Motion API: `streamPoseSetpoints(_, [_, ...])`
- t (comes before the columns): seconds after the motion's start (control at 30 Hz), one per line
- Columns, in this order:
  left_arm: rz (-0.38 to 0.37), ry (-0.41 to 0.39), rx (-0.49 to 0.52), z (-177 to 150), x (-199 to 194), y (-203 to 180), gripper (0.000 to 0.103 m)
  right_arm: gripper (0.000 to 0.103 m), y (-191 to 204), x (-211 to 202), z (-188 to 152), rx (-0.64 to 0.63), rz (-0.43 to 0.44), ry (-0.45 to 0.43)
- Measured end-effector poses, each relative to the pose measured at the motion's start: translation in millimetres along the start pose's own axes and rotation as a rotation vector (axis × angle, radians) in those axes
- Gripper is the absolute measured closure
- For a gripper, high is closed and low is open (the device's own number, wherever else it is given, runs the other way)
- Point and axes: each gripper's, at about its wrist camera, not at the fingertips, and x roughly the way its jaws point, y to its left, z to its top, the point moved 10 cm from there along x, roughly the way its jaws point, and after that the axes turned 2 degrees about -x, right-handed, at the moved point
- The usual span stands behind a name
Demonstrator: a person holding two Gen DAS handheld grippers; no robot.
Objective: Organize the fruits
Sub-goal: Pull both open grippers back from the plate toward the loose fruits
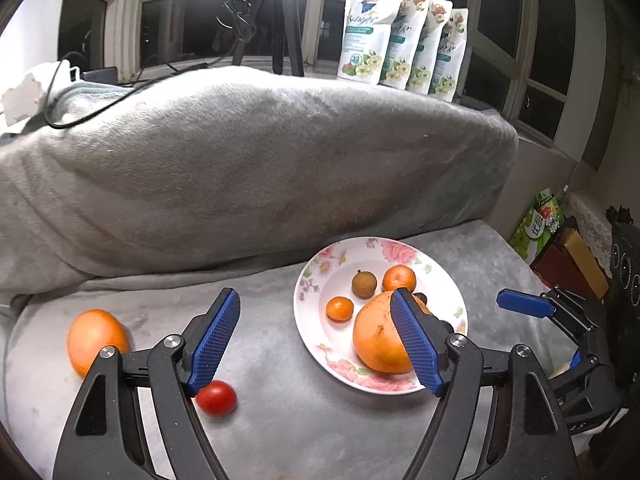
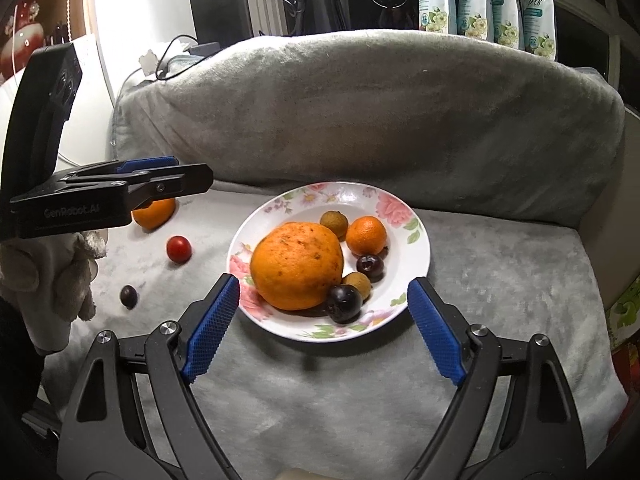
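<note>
A floral plate (image 2: 404, 208) (image 1: 312, 276) on the grey blanket holds a big orange (image 2: 297, 266) (image 1: 378, 338), a small tangerine (image 2: 366, 235) (image 1: 399, 279), brown longans (image 2: 335, 219) and dark plums (image 2: 345, 303). Off the plate to the left lie another orange (image 1: 94, 338) (image 2: 154, 214), a red tomato (image 1: 216, 397) (image 2: 179, 249) and a dark plum (image 2: 129, 296). My left gripper (image 1: 316, 340) is open and empty above the blanket, left of the plate. My right gripper (image 2: 324, 320) is open and empty, just in front of the plate.
A big grey cushion (image 1: 240, 160) rises behind the plate. Detergent pouches (image 1: 400, 32) stand on the sill beyond it, with a tripod (image 1: 280, 20) and cables. Boxes (image 1: 560, 248) crowd the right edge of the seat.
</note>
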Motion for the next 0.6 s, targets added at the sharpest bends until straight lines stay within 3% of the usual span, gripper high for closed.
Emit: streamPoseSetpoints(0.6, [0.055,-0.028,-0.043,-20,-40,24,0.025,0.015,12,-7,1,0.005,-0.005,0.019])
